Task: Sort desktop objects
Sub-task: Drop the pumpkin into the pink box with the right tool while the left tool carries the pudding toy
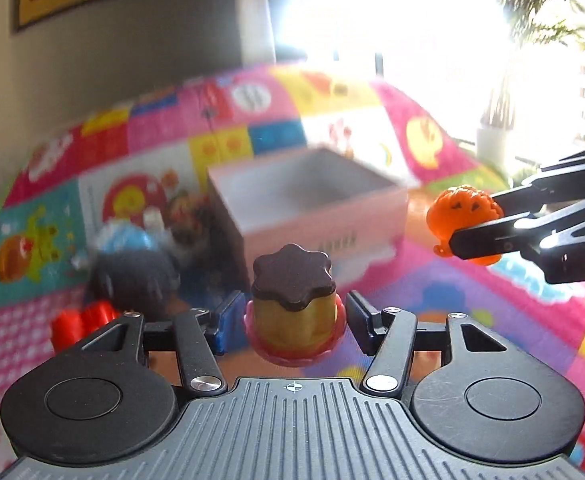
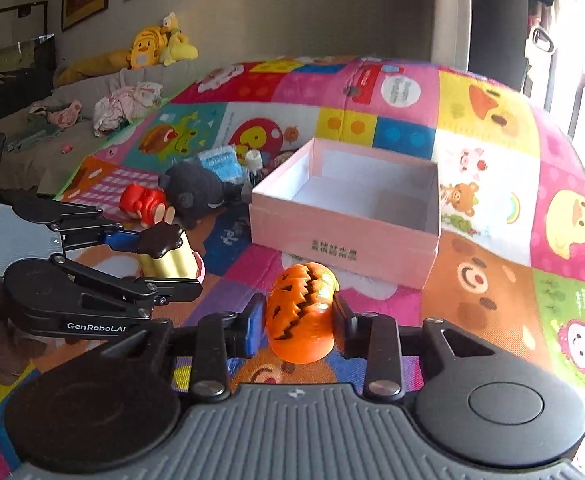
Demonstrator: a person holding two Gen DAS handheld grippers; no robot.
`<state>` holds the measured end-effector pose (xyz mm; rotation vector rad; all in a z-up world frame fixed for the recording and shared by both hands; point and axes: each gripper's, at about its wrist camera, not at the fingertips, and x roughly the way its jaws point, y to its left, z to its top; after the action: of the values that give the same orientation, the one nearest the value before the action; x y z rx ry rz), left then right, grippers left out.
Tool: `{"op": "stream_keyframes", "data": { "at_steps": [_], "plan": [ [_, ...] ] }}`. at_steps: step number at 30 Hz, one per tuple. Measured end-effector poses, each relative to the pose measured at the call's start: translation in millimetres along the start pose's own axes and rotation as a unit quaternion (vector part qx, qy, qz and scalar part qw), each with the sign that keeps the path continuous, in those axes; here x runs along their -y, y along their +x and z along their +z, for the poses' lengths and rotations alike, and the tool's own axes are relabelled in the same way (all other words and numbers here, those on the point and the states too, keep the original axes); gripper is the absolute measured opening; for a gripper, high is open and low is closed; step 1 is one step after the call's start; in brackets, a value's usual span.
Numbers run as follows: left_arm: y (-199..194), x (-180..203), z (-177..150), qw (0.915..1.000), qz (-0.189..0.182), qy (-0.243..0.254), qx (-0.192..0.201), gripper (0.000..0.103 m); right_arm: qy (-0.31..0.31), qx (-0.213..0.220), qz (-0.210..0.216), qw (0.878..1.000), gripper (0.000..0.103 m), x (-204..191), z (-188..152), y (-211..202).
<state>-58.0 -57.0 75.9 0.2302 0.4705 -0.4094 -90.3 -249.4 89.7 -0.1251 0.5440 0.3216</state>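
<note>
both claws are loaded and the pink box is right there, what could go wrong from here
1. The left claw grips the yellow pudding toy with a dark brown wavy top low, near its pink base, so it may tip or slip.
2. The right claw holds the orange plastic jack-o'-lantern; both claws nearing the open pink cardboard box together could collide.
3. A low approach might hit the box's front wall.

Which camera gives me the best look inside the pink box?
The right wrist view: the pink box is sharp there, its inside floor and walls visible with nothing in it. The left wrist view shows the same box motion-blurred and washed by window glare.
</note>
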Motion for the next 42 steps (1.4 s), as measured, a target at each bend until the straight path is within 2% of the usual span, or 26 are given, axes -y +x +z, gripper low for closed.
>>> {"op": "stream_keyframes", "data": {
  "at_steps": [5, 7, 10, 13, 16, 17, 19, 21, 22, 23, 24, 26, 28, 30, 32, 35, 37, 39, 42],
  "plan": [
    [-21.8, 9.2, 41.3, 0.9966, 0.027, 0.04, 0.067, 0.061, -0.004, 0.091, -0.03, 0.995, 0.034, 9.0, 30.3, -45.9],
    [-18.6, 11.8, 54.6, 0.9949, 0.036, 0.055, 0.077, 0.061, 0.009, 0.124, -0.048, 0.991, 0.034, 18.6, 42.7, -57.7],
    [-1.7, 10.1, 75.3, 0.9955, 0.03, 0.047, 0.076, 0.061, 0.03, 0.151, -0.064, 0.986, 0.034, 35.8, 65.3, -60.9],
    [26.9, 7.1, 87.8, 0.9949, 0.039, 0.043, 0.082, 0.061, 0.038, 0.152, -0.081, 0.984, 0.034, 51.1, 87.0, -45.2],
    [62.8, -0.7, 86.9, 0.9977, 0.026, 0.021, 0.058, 0.061, 0.062, 0.128, -0.069, 0.987, 0.034, 67.4, 99.2, -12.6],
    [76.0, -3.0, 85.5, 0.9985, 0.019, 0.013, 0.049, 0.056, 0.068, 0.116, -0.06, 0.989, 0.034, 71.6, 99.8, 3.1],
    [101.4, -7.8, 83.8, 0.999, 0.021, 0.006, 0.04, 0.037, 0.075, 0.091, -0.052, 0.992, 0.034, 77.7, 103.3, 33.6],
    [124.5, -19.1, 87.0, 0.9992, 0.021, -0.012, 0.032, 0.039, 0.082, 0.068, -0.046, 0.993, 0.034, 81.9, 105.9, 65.7],
    [132.9, -27.8, 87.9, 0.9991, 0.017, -0.03, 0.027, 0.045, 0.081, 0.06, -0.044, 0.994, 0.034, 83.6, 107.6, 81.2],
    [137.6, -38.4, 87.5, 0.9986, 0.01, -0.049, 0.019, 0.057, 0.077, 0.051, -0.045, 0.995, 0.035, 84.3, 108.5, 94.9],
    [137.8, -49.1, 84.8, 0.9975, 0.006, -0.068, 0.016, 0.062, 0.075, 0.044, -0.051, 0.995, 0.041, 85.1, 108.7, 106.7],
    [130.2, -67.9, 71.4, 0.9952, 0.01, -0.095, 0.02, 0.078, 0.069, 0.041, -0.066, 0.995, 0.05, 83.2, 103.7, 120.2],
    [115.9, -81.4, 53.9, 0.9935, 0.028, -0.108, 0.023, 0.085, 0.062, 0.044, -0.072, 0.994, 0.058, 80.3, 95.8, 125.4],
    [102.2, -88.7, 33.4, 0.9922, 0.034, -0.119, 0.016, 0.087, 0.06, 0.05, -0.088, 0.993, 0.066, 74.8, 87.4, 127.4],
    [89.4, -87.7, 12.4, 0.9913, 0.017, -0.13, 0.001, 0.094, 0.052, 0.05, -0.092, 0.993, 0.066, 65.3, 78.4, 129.6],
    [73.9, -77.9, -13.6, 0.9928, 0.003, -0.119, -0.012, 0.096, 0.027, 0.042, -0.079, 0.996, 0.068, 42.9, 69.7, 134.1],
    [66.7, -70.0, -26.5, 0.9959, 0.033, -0.082, -0.016, 0.097, 0.011, 0.036, -0.07, 0.997, 0.068, 24.9, 71.2, 138.6],
    [62.2, -70.1, -35.7, 0.9951, 0.078, -0.055, -0.024, 0.097, -0.003, 0.028, -0.052, 0.998, 0.068, 6.5, 78.2, 142.2],
    [54.8, -89.4, -47.2, 0.9905, 0.111, -0.077, -0.028, 0.097, -0.026, 0.012, -0.025, 0.999, 0.067, -21.7, 94.6, 152.6]
  ]
}}
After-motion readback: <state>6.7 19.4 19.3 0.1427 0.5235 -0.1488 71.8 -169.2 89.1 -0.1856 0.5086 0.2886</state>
